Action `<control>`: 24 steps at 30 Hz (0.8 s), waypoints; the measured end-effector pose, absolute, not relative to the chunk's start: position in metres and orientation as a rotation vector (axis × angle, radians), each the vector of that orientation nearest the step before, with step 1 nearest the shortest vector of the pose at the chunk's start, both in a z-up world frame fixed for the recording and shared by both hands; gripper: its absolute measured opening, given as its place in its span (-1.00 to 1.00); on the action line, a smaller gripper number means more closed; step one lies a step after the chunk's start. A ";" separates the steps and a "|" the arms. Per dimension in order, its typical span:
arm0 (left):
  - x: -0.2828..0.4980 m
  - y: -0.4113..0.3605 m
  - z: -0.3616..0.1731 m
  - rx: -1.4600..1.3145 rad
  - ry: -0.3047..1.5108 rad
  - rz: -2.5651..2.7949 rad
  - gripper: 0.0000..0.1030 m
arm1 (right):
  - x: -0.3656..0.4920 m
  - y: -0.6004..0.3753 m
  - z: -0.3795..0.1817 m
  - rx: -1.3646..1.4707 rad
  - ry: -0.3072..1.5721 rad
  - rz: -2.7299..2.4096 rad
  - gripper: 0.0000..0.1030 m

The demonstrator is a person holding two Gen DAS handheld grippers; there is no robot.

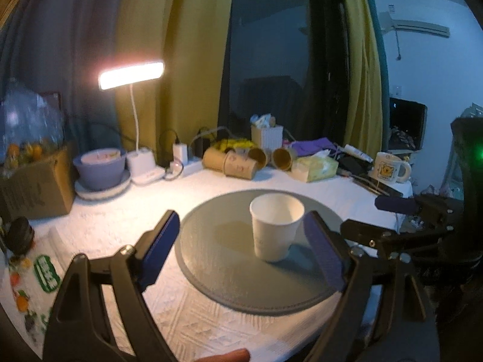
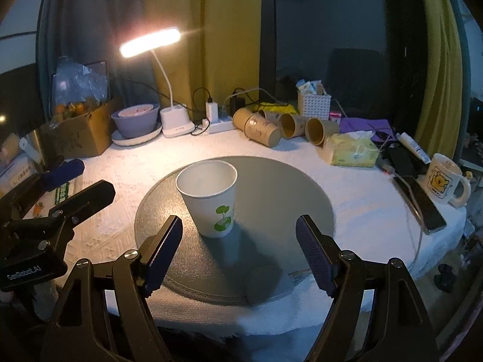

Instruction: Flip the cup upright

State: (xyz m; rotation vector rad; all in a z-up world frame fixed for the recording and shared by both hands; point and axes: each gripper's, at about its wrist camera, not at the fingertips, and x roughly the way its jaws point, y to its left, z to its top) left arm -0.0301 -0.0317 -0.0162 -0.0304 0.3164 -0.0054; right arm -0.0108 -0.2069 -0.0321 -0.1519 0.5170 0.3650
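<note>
A white paper cup (image 1: 276, 226) stands upright, mouth up, on a round grey mat (image 1: 217, 259). In the right wrist view the cup (image 2: 209, 197) shows a green leaf print and stands on the mat (image 2: 280, 187). My left gripper (image 1: 241, 250) is open and empty, its right finger close beside the cup. My right gripper (image 2: 238, 249) is open and empty, just short of the cup. Each gripper shows in the other's view: the right gripper (image 1: 377, 220) at the right edge, the left gripper (image 2: 84, 181) at the left edge.
A lit desk lamp (image 2: 151, 42), a purple bowl (image 2: 135, 119), a cardboard box (image 2: 80, 131), several brown paper cups (image 2: 271, 126) on their sides, a tissue pack (image 2: 351, 149), a bear mug (image 2: 446, 179) and a phone (image 2: 422, 205) line the table's back and right.
</note>
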 end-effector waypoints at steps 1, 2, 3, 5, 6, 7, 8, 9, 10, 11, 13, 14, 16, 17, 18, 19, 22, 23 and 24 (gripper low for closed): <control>-0.032 -0.033 -0.015 -0.025 0.307 -0.007 0.67 | -0.014 -0.209 -0.030 -0.153 0.507 0.364 0.56; -0.033 -0.035 -0.013 -0.019 0.297 -0.009 0.68 | -0.016 -0.210 -0.028 -0.155 0.498 0.362 0.56; -0.035 -0.036 -0.010 -0.013 0.287 -0.009 0.69 | -0.020 -0.212 -0.025 -0.158 0.484 0.357 0.56; -0.037 -0.040 -0.006 -0.003 0.269 -0.008 0.70 | -0.024 -0.215 -0.021 -0.163 0.466 0.345 0.56; -0.038 -0.041 -0.004 -0.001 0.261 -0.010 0.70 | -0.027 -0.217 -0.019 -0.165 0.454 0.339 0.56; -0.039 -0.042 -0.003 0.000 0.256 -0.012 0.71 | -0.030 -0.218 -0.017 -0.166 0.443 0.335 0.56; -0.039 -0.044 -0.002 0.002 0.250 -0.016 0.71 | -0.032 -0.220 -0.015 -0.165 0.436 0.335 0.56; -0.041 -0.045 0.000 0.003 0.243 -0.021 0.71 | -0.034 -0.222 -0.013 -0.160 0.431 0.338 0.56; -0.042 -0.046 0.001 0.007 0.236 -0.026 0.71 | -0.035 -0.222 -0.012 -0.158 0.427 0.340 0.56; -0.044 -0.048 0.003 0.010 0.230 -0.028 0.71 | -0.037 -0.223 -0.010 -0.157 0.420 0.342 0.56; -0.047 -0.050 0.006 0.016 0.216 -0.034 0.71 | -0.040 -0.224 -0.007 -0.158 0.408 0.342 0.56; -0.047 -0.051 0.007 0.019 0.212 -0.038 0.71 | -0.041 -0.224 -0.005 -0.160 0.402 0.342 0.56; -0.048 -0.053 0.010 0.025 0.213 -0.045 0.71 | -0.043 -0.223 -0.003 -0.168 0.391 0.337 0.56; -0.049 -0.054 0.011 0.026 0.211 -0.048 0.71 | -0.045 -0.223 -0.001 -0.174 0.387 0.332 0.56; -0.051 -0.054 0.014 0.026 0.204 -0.051 0.71 | -0.046 -0.223 0.000 -0.176 0.381 0.327 0.56; -0.053 -0.055 0.015 0.027 0.197 -0.051 0.71 | -0.048 -0.224 0.002 -0.175 0.376 0.325 0.56; -0.058 -0.055 0.021 0.023 0.177 -0.056 0.71 | -0.053 -0.225 0.008 -0.176 0.360 0.319 0.56; -0.060 -0.056 0.023 0.023 0.170 -0.057 0.71 | -0.055 -0.226 0.009 -0.176 0.354 0.319 0.56; -0.062 -0.056 0.025 0.025 0.163 -0.057 0.71 | -0.057 -0.226 0.012 -0.176 0.346 0.320 0.56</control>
